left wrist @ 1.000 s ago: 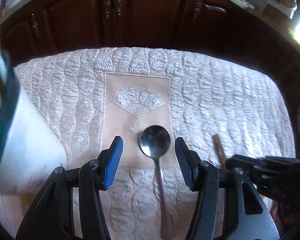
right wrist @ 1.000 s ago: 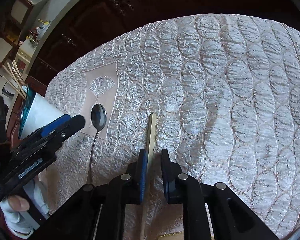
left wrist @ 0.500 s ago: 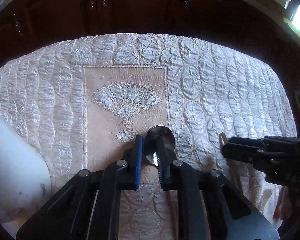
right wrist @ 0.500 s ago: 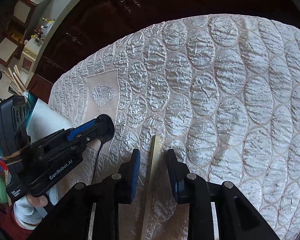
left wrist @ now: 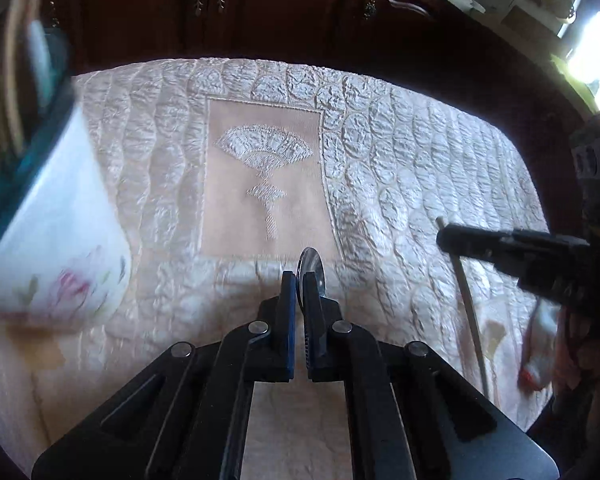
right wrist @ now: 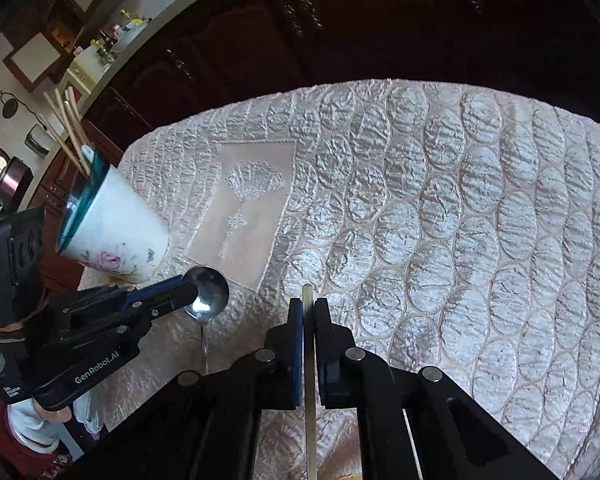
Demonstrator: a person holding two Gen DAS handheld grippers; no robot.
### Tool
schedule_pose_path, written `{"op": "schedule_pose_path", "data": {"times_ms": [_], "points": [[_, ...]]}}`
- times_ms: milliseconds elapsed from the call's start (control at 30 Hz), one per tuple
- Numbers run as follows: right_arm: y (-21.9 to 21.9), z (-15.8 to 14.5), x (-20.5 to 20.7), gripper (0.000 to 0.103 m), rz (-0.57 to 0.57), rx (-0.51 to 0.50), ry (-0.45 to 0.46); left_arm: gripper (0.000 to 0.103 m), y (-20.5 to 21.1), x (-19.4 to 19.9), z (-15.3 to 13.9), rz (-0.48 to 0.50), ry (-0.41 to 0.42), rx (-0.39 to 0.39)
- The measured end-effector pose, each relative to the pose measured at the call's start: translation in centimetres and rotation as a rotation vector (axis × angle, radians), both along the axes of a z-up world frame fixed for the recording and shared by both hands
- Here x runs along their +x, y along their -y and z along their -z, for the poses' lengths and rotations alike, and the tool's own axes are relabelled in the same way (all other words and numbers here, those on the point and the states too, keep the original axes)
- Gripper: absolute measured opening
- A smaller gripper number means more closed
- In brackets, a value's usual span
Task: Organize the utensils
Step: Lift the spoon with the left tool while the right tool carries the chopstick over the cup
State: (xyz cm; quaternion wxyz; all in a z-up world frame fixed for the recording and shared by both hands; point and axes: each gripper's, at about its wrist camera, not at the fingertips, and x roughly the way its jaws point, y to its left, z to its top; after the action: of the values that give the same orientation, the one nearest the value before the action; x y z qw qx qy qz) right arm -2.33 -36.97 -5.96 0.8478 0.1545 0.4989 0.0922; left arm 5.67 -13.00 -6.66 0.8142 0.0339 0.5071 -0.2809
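**Both utensils grabbed, neither in the cup yet**

Left gripper point(left wrist: 298, 286) is clamped on the spoon point(right wrist: 206, 292), right gripper point(right wrist: 309, 312) on a chopstick point(right wrist: 308, 360). The cup point(right wrist: 112, 236), some chopsticks inside already, sits up-left of both. Dropping these in remains.

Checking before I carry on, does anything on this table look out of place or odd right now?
Nothing looks spilled or broken. The left tool grips the spoon by its bowl instead of its handle, which looks unusual. The right tool holds a chopstick lengthwise. The floral cup holds other chopsticks.
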Motion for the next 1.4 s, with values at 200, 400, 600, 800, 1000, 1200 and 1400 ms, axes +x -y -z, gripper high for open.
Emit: {"op": "schedule_pose_path", "data": {"times_ms": [200,400,600,800,1000,1200,1400], "points": [[-0.6,-5.0,-3.0,0.005,-0.010,0.015,0.114,0.002,-3.0,-2.6,-3.4,-0.014,0.066,-0.022],[-1.8,-9.8,-5.9,0.005,-0.038,0.005,0.207,0.001,-5.3,-4.2,-6.7,-0.040,0.136,-0.023],[-3.8,-12.6,-5.8,0.005,-0.069,-0.009,0.263,0.001,-8.1,-4.8,-9.0,-0.078,0.184,-0.031],[-6.3,-14.9,-5.3,0.005,-0.100,-0.017,0.307,0.001,-10.2,-5.4,-11.4,-0.103,0.225,-0.053],[-8.0,-17.2,-5.0,0.005,-0.133,-0.018,0.351,0.001,-11.8,-5.6,-13.5,-0.120,0.264,-0.068],[-9.7,-19.4,-4.0,0.005,-0.161,-0.014,0.389,0.001,-13.3,-5.3,-15.3,-0.145,0.299,-0.070],[-11.3,-20.9,-3.3,0.005,-0.187,-0.006,0.419,0.001,-14.6,-5.0,-16.4,-0.170,0.324,-0.067]]}}
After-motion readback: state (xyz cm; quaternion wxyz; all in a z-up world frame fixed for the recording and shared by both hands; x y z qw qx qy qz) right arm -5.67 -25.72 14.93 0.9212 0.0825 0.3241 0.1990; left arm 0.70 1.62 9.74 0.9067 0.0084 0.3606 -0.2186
